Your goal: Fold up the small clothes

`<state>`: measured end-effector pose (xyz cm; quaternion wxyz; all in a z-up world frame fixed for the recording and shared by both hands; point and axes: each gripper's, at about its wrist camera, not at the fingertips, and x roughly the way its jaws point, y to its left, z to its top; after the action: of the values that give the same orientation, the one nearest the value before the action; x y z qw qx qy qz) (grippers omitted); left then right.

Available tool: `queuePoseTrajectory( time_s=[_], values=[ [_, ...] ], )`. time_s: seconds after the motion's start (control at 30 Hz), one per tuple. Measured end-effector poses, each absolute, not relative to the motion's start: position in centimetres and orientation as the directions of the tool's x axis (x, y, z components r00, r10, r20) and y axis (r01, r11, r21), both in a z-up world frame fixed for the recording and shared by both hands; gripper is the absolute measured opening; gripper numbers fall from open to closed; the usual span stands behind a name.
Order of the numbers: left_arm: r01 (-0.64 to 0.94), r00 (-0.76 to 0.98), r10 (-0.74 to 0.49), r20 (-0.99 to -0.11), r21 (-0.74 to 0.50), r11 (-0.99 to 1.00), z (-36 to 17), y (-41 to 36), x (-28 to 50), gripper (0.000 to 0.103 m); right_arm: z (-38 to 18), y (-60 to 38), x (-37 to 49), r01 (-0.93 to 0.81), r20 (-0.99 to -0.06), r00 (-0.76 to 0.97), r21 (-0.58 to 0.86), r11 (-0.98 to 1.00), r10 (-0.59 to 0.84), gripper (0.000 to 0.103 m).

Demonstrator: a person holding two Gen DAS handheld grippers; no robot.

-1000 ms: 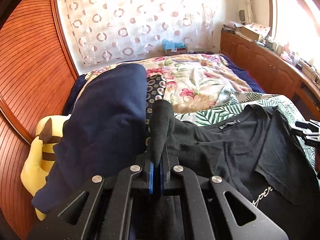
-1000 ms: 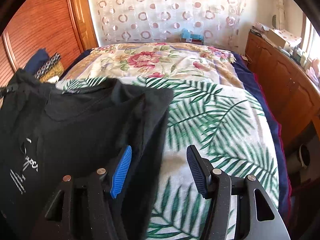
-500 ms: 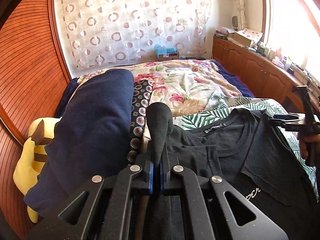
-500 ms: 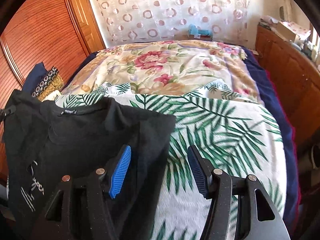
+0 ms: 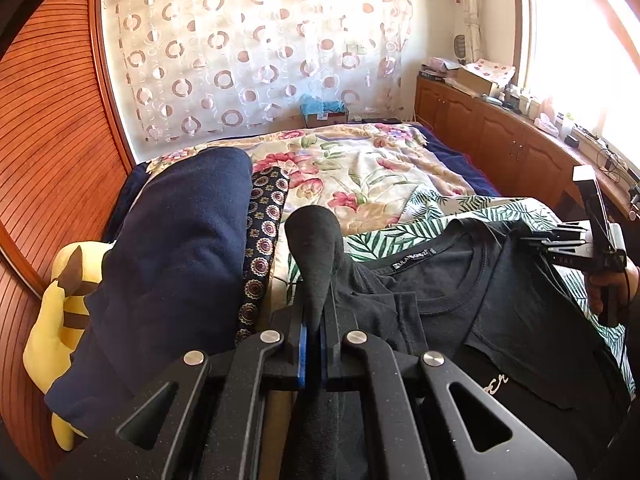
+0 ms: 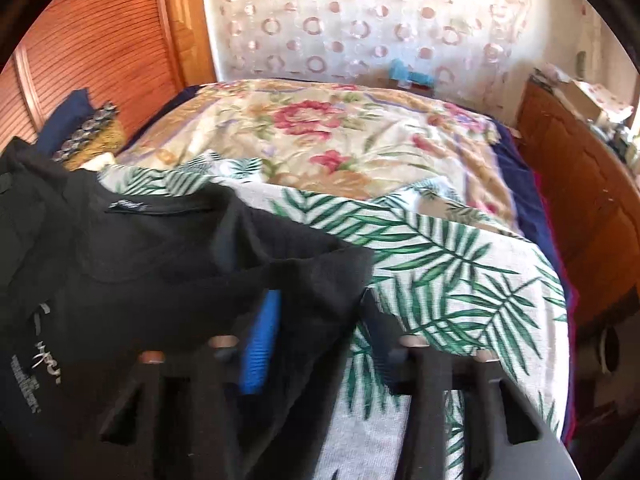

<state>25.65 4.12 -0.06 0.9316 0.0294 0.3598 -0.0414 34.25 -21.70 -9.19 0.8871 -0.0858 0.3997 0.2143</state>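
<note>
Pinching black T-shirt (image 5: 500,312) edge, left gripper (image 5: 314,344), right gripper (image 6: 316,344) closing

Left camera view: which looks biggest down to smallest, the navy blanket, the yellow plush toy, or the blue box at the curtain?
1. Navy blanket
2. Yellow plush toy
3. Blue box
The box sits far back, so its small look is partly distance.
</note>
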Motion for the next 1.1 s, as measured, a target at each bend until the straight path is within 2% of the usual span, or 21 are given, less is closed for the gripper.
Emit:
queuePoseTrajectory(
  time_s=[0.03, 0.1, 0.17, 0.33, 0.57, 0.87, 1.1],
  values=[
    [0.098, 0.738, -0.058, -0.672, 0.022, 0.995, 0.0, 4.1, 25.6, 0.005, -9.1, -21.7, 34.3, -0.458, -0.753, 0.576, 0.024, 0.888, 0.318, 0.010],
    [0.102, 0.743, -0.066, -0.666, 0.015, 0.995, 0.3, 4.1, 25.1, 0.005, -9.0, -21.8, 34.4, -0.476, -0.760, 0.555, 0.043, 0.878, 0.338, 0.006],
    [0.107, 0.757, -0.079, -0.649, 0.003, 0.994, 1.0, 4.0, 24.3, 0.005, -8.6, -22.0, 34.1, -0.474, -0.750, 0.564, 0.048, 0.879, 0.345, 0.006],
    [0.110, 0.796, -0.096, -0.597, -0.014, 0.994, 3.2, 4.3, 21.1, 0.005, -5.4, -23.7, 31.0, -0.473, -0.659, 0.629, 0.098, 0.876, 0.413, 0.006],
    [0.092, 0.835, -0.092, -0.543, -0.028, 0.995, 4.4, 5.4, 15.4, 0.005, -2.1, -25.9, 23.9, -0.476, -0.578, 0.696, 0.072, 0.877, 0.425, 0.005],
    [0.099, 0.847, -0.114, -0.519, -0.056, 0.994, 1.7, 6.2, 8.1, 0.005, -2.5, -28.9, 13.5, -0.459, -0.523, 0.743, 0.058, 0.886, 0.419, 0.005],
    [0.113, 0.854, -0.135, -0.503, -0.075, 0.991, 0.7, 6.5, 2.8, 0.005, -3.7, -30.6, 6.5, -0.430, -0.515, 0.760, 0.058, 0.901, 0.396, 0.005]
  ],
)
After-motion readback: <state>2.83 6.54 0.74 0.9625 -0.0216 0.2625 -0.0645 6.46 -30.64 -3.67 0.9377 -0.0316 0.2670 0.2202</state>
